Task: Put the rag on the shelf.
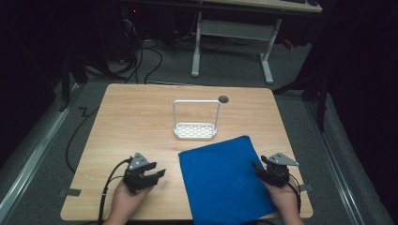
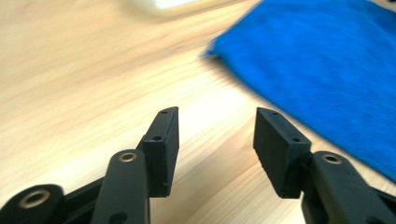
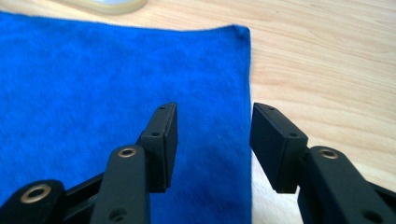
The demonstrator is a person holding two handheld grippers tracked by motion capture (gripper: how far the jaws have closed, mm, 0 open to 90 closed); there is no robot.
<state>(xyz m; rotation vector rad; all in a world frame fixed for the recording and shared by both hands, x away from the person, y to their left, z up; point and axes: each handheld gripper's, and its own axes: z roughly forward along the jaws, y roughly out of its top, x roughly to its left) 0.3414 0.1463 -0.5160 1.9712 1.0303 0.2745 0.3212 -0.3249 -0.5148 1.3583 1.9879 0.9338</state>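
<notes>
From the high view we see the whole wooden bench (image 1: 141,117), with one blue cloth (image 1: 220,180), one white rack (image 1: 195,126) and one small dark round hole (image 1: 223,99) in the top near the far edge. The cloth lies flat at the near right of the bench, slightly skewed, its near edge reaching the bench's near edge; the rack, a perforated base with a tall wire loop, stands just beyond the cloth's far edge. We count two grippers, one per hand. The left gripper (image 1: 152,174) sits over bare wood left of the cloth, and the right gripper (image 1: 261,169) sits at the cloth's right edge. The left gripper view adds detail: its jaws stand apart over bare wood, the cloth (image 2: 327,70) ahead to the right. The right gripper view shows its jaws apart, straddling the cloth's (image 3: 116,84) right edge; whether they touch the fabric we cannot tell. The fabric looks uniform and finely napped.
</notes>
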